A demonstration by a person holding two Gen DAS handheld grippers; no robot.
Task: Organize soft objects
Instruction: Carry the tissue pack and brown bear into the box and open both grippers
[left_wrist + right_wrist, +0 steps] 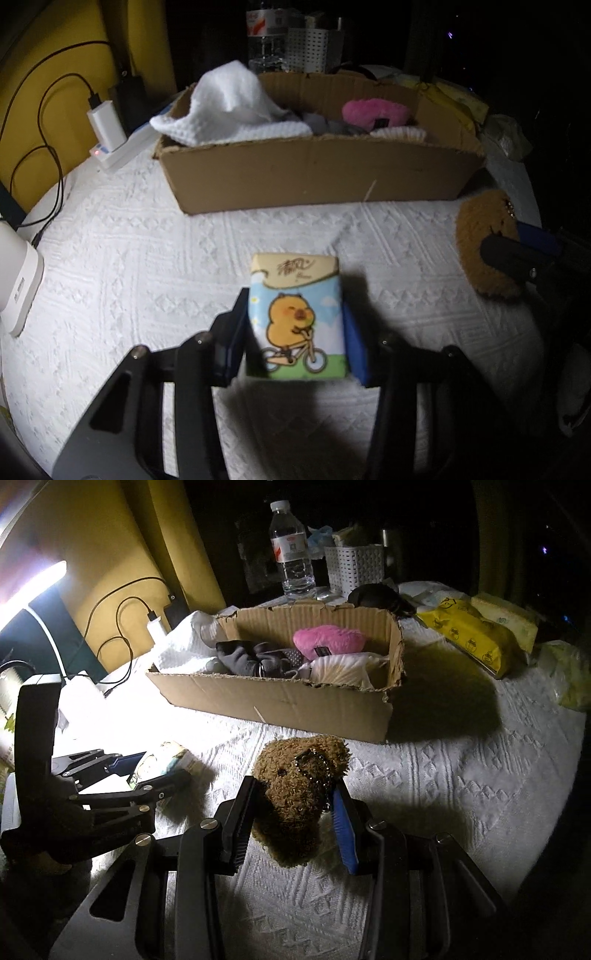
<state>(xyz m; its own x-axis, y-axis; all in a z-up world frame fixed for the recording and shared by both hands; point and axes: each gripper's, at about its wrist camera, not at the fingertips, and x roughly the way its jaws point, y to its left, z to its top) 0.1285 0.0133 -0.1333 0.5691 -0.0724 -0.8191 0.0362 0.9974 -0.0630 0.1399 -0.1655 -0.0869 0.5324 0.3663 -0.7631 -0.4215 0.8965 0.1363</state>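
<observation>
A tissue pack [295, 314] printed with a cartoon chick on a bicycle lies on the white bedspread [147, 258], and my left gripper [295, 306] is shut on it, blue pads against both its sides. My right gripper [295, 786] is shut on a brown curly plush toy [295, 797] with a metal chain; the toy also shows at the right of the left wrist view [480, 243]. Behind both stands an open cardboard box [314, 173] holding a white towel [229, 107], a pink plush [328, 637], grey cloth and a cream item. The left gripper [147, 771] sits left of the toy.
A power strip with a charger and cables [107, 129] lies at the left by the yellow headboard. Behind the box stand a water bottle [291, 550] and a white basket [354, 568]. Yellow packs [472, 635] lie at the right. A white lamp base [18, 273] is at the far left.
</observation>
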